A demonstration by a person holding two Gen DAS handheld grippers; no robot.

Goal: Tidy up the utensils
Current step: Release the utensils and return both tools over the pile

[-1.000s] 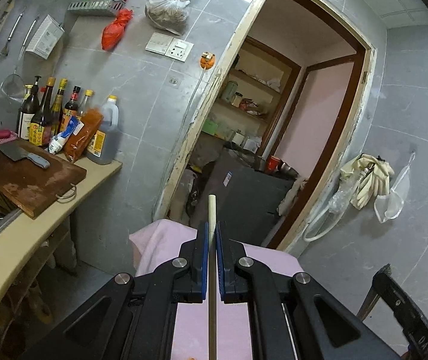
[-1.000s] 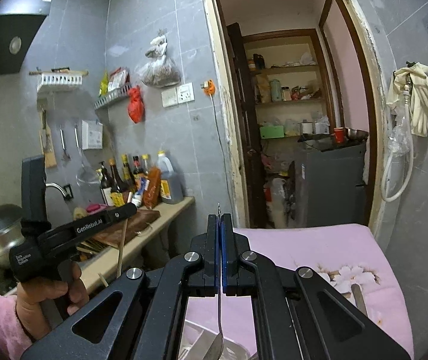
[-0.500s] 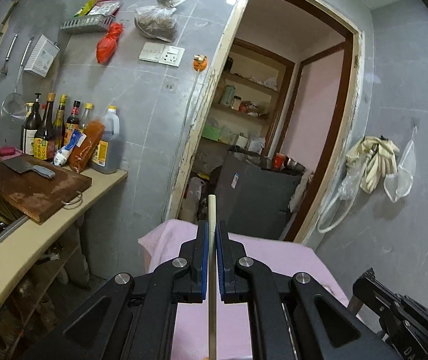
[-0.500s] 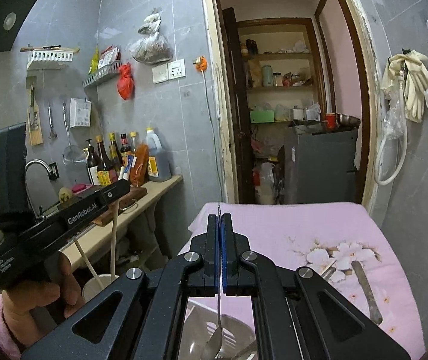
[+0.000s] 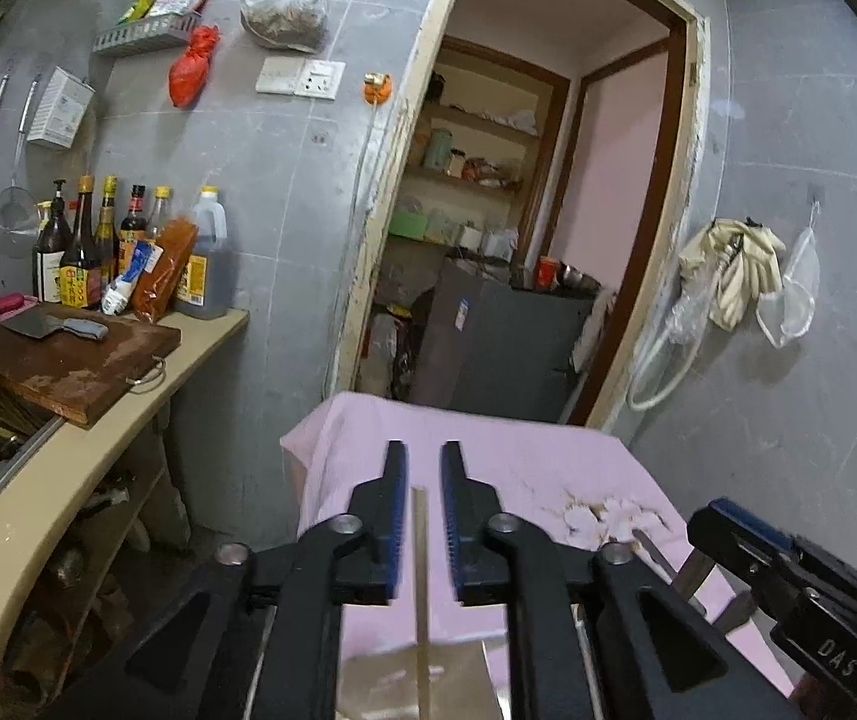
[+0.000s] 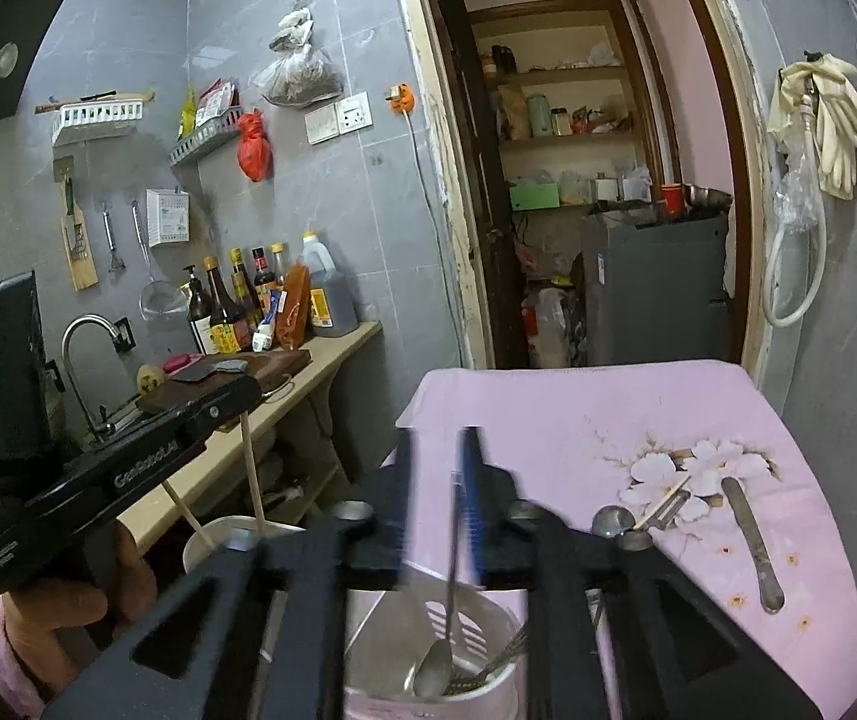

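Observation:
My left gripper (image 5: pixel 423 456) hangs over a pale cup (image 5: pixel 416 678), and its jaws are opening. A wooden chopstick (image 5: pixel 420 540) stands loose in the gap with its lower end in the cup, and neither pad touches it. In the right wrist view that chopstick (image 6: pixel 251 468) drops into the white cup (image 6: pixel 218 531) beside another one. My right gripper (image 6: pixel 439 444) is above a white slotted utensil holder (image 6: pixel 488 630), jaws opening and blurred. A metal spoon (image 6: pixel 452 564) stands between them, bowl down inside the holder among forks.
The pink flowered cloth (image 6: pixel 578 414) covers the table. On it lie two spoons (image 6: pixel 614 519), a chopstick (image 6: pixel 665 498) and a table knife (image 6: pixel 752 540). A counter (image 5: pixel 200 354) with bottles, a cutting board and a sink runs along the left. A doorway opens behind the table.
Both grippers were shut on their utensils and now stand parted. The chopstick and the spoon have slid lower between the jaws. Both hands have sunk toward the containers.

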